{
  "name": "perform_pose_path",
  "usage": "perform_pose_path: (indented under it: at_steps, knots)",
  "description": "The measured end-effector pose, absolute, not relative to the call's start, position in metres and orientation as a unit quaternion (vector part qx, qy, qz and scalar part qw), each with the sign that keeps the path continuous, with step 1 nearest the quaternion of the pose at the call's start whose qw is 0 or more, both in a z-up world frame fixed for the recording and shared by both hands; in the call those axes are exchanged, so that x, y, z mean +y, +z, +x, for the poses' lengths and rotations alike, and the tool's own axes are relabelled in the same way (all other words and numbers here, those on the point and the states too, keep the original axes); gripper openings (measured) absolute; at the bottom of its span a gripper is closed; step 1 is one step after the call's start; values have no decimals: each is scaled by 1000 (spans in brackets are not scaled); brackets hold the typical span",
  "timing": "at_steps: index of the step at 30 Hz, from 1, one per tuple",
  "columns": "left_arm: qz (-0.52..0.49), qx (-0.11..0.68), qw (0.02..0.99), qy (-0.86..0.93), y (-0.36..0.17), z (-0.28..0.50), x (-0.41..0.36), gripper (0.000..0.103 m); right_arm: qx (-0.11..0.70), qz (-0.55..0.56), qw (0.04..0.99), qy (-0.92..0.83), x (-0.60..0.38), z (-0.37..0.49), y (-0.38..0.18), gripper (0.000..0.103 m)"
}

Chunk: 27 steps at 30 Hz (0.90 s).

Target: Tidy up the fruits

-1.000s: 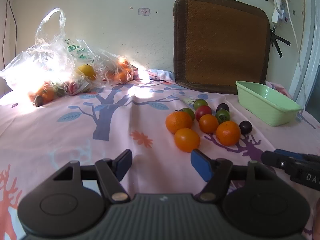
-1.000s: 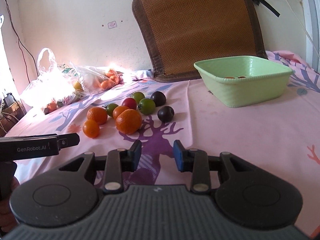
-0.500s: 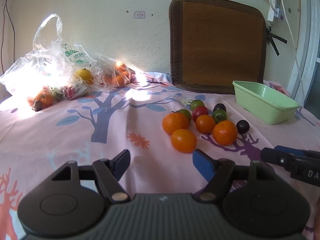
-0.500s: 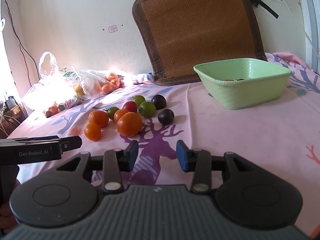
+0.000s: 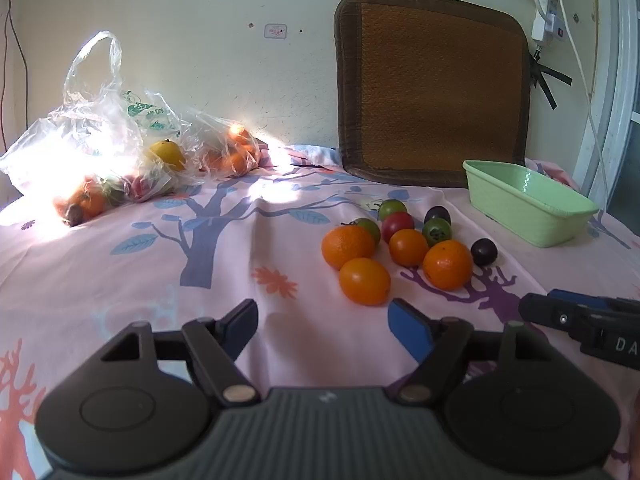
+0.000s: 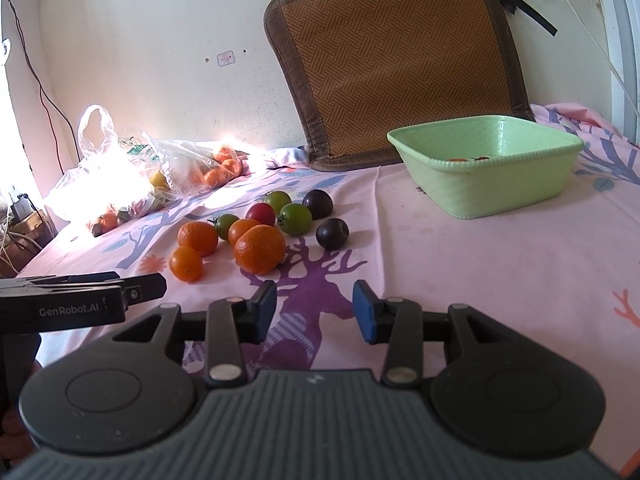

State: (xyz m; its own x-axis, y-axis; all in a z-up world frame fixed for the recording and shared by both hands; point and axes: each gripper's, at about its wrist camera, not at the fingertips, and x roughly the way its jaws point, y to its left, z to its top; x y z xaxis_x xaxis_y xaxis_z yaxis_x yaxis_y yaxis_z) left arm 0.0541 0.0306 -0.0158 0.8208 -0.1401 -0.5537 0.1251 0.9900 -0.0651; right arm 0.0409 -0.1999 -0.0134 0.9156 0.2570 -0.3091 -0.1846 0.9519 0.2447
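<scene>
A cluster of loose fruit lies on the pink cloth: several oranges (image 5: pixel 364 281) (image 6: pixel 259 249), green tomatoes (image 6: pixel 295 219), a red tomato (image 6: pixel 260 213) and two dark plums (image 6: pixel 332 233). A light green basin (image 6: pixel 492 168) (image 5: pixel 528 208) stands to the right of the cluster, with small red bits inside. My left gripper (image 5: pixel 322 326) is open and empty, just short of the nearest orange. My right gripper (image 6: pixel 314 310) is open and empty, in front of the biggest orange.
Clear plastic bags with oranges and other fruit (image 5: pixel 120 160) (image 6: pixel 132 184) lie at the far left by the wall. A brown woven mat (image 5: pixel 434 84) leans on the wall behind the basin. The other gripper shows at each view's side (image 5: pixel 584 328) (image 6: pixel 80 304).
Both grippers have drawn back and risen slightly, so the fruit looks a bit farther away. The right gripper's jaws have opened a little wider. The fruit has not moved.
</scene>
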Motion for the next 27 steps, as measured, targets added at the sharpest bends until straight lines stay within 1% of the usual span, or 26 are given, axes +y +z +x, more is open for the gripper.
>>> perform_pose_path:
  at_steps: [15,27]
  knots:
    - [-11,289,954,-75,-15,53,30,78,170,106,973,114,-200,41,-13,47]
    - [-1,295,948,-120,-14,57,25,78,172,106,973,115,-200,41,-13,48]
